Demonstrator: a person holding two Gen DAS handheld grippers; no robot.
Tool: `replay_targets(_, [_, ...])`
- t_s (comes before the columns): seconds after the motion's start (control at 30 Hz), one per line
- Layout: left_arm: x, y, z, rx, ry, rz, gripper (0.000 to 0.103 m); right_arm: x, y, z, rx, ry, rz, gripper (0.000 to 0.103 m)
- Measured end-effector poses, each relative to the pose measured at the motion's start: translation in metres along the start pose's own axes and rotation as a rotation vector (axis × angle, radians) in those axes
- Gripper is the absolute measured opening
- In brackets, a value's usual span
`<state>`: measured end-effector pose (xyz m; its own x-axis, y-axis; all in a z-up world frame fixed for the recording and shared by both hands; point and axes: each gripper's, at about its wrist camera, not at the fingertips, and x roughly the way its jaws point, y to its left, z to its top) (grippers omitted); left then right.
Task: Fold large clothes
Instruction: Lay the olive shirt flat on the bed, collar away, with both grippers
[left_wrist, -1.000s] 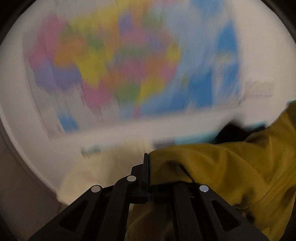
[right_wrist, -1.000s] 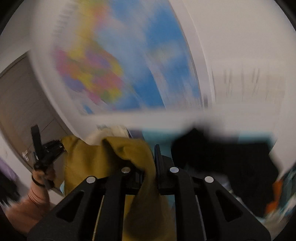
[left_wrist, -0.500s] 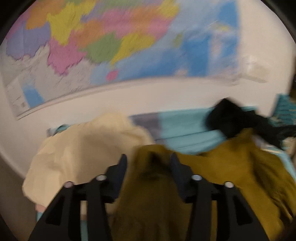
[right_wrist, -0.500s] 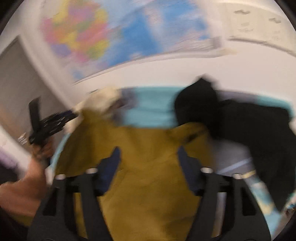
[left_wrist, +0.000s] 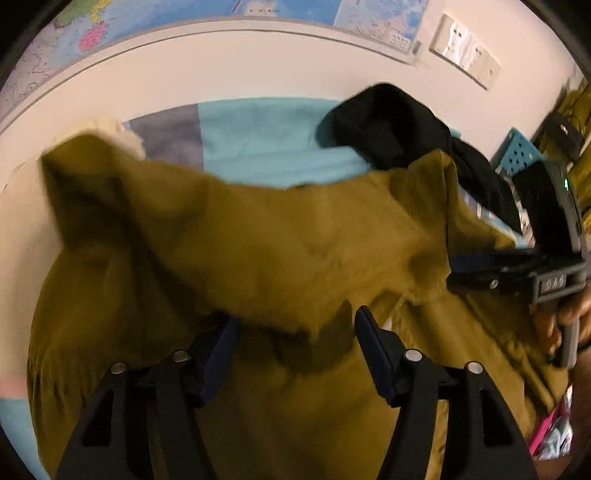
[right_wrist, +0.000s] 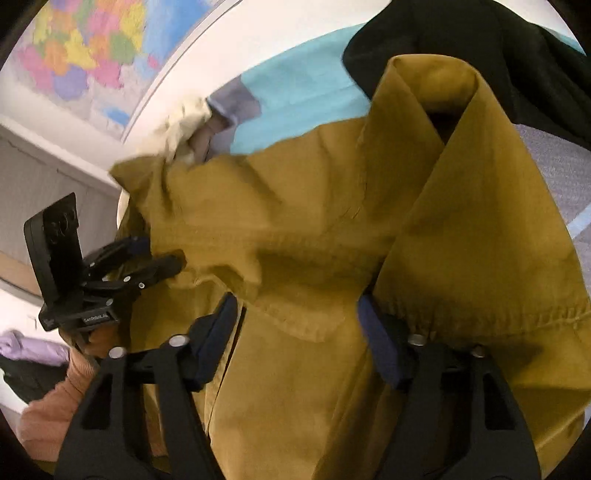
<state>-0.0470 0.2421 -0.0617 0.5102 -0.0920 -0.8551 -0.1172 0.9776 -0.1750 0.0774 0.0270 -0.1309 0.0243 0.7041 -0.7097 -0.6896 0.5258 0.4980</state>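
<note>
A large mustard-yellow garment (left_wrist: 280, 243) lies spread and rumpled over the teal and grey bed surface (left_wrist: 258, 136); it fills the right wrist view (right_wrist: 332, 229) too. My left gripper (left_wrist: 295, 332) is open just above the cloth, its fingers apart with fabric lying between and over them. My right gripper (right_wrist: 295, 317) is open the same way, cloth draped over its fingers. The left gripper also shows at the left of the right wrist view (right_wrist: 147, 258), the right gripper at the right of the left wrist view (left_wrist: 480, 269).
A black garment (left_wrist: 399, 125) lies at the back right of the bed, a cream one (left_wrist: 22, 221) at the left. A white wall with a coloured map (right_wrist: 85, 59) stands behind. A teal perforated basket (left_wrist: 517, 155) is at the far right.
Both grippers were shut on the yellow garment a second ago, held up toward the wall. They swung down to the bed and opened, letting the cloth drop.
</note>
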Motion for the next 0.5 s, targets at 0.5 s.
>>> replay_targets(0.5, [-0.024,0.029,0.131,-0.204,-0.128,-0.160,0.024,-0.083,0.019,0.120,-0.045,-0.391,0.071,0.003])
